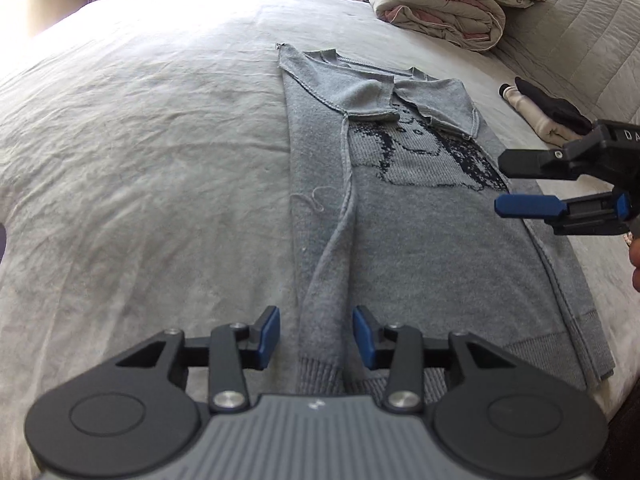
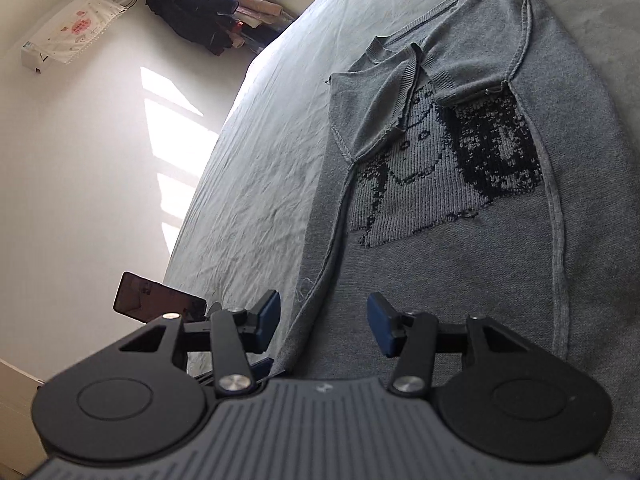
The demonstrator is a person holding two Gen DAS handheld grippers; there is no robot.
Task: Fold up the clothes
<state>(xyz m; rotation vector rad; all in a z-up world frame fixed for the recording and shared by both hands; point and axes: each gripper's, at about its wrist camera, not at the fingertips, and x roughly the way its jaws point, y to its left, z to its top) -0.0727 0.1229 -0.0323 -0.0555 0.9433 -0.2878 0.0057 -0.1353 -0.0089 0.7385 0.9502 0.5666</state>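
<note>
One grey knit sweater (image 1: 420,216) lies flat on my bed (image 1: 140,160), both sleeves folded across its chest. My left gripper (image 1: 316,340) hovers wide open, empty, over its hem; my right gripper (image 2: 322,326) likewise open, empty

One grey knitted short-sleeved sweater with a dark pixelated face motif (image 1: 420,232) lay on one bed covered in a wrinkled pale grey sheet (image 1: 140,160). Two black tongs with blue pads were counted: the left tongs (image 1: 316,338) and the right tongs (image 2: 322,322). One rolled grey-and-pink quilt (image 1: 436,4), one white cylindrical bottle (image 1: 520,106), one dark phone (image 2: 158,300), one white wall-mounted air conditioner (image 2: 68,28).
</note>
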